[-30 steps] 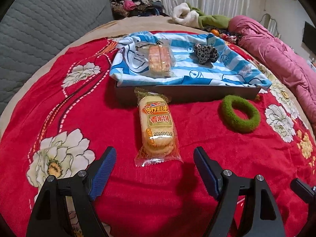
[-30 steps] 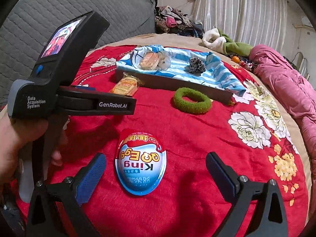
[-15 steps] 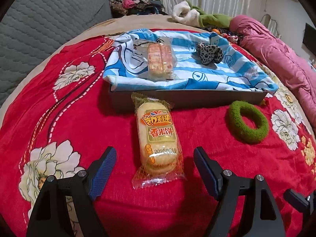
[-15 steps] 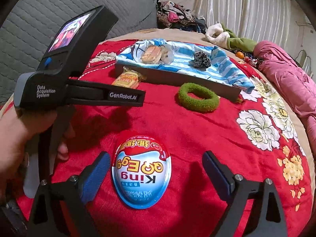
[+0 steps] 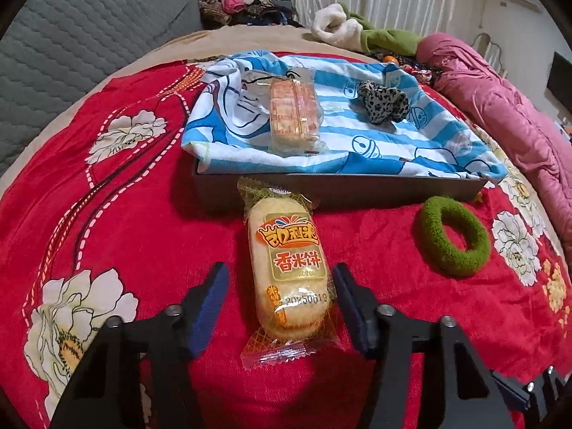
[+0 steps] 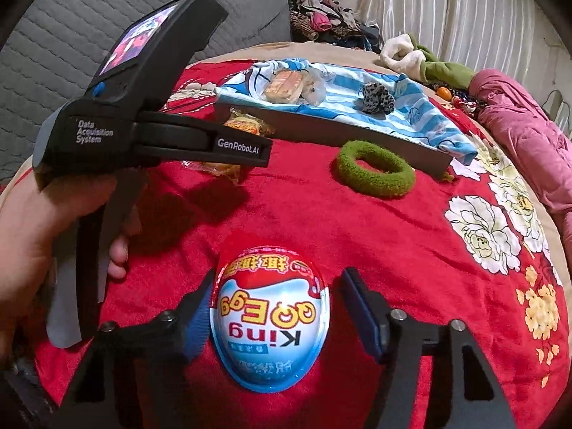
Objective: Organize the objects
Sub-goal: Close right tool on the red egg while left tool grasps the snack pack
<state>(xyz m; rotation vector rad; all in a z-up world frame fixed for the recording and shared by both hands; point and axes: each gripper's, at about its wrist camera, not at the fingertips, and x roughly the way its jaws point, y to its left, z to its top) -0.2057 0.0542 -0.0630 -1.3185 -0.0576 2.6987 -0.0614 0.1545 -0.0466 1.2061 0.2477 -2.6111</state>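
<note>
A yellow rice-cracker packet [image 5: 289, 268] lies lengthwise on the red flowered blanket [image 5: 107, 214], in front of a dark tray [image 5: 339, 189]. My left gripper [image 5: 279, 271] straddles the packet's near half. Its jaws are closing, with a gap still showing at the left pad [image 5: 211, 300]. In the right wrist view a red, white and blue "King Egg" toy egg [image 6: 270, 318] sits between the closing jaws of my right gripper [image 6: 279, 279]. The left pad [image 6: 200, 318] is at the egg's edge, the right pad stands a little off. A hand [image 6: 35, 232] holds the left gripper's body [image 6: 143, 107].
The tray is lined with a blue striped cloth [image 5: 393, 143] and holds an orange snack pack [image 5: 291, 114] and a leopard-print scrunchie [image 5: 382, 102]. A green fuzzy ring [image 5: 452, 236] lies right of the packet. A pink quilt [image 5: 500, 107] lines the right side; a grey headboard [image 5: 71, 35] is at left.
Both grippers' jaws have narrowed around their objects. The left gripper moved forward, so the packet now lies between its fingers. The egg sits deeper between the right fingers.
</note>
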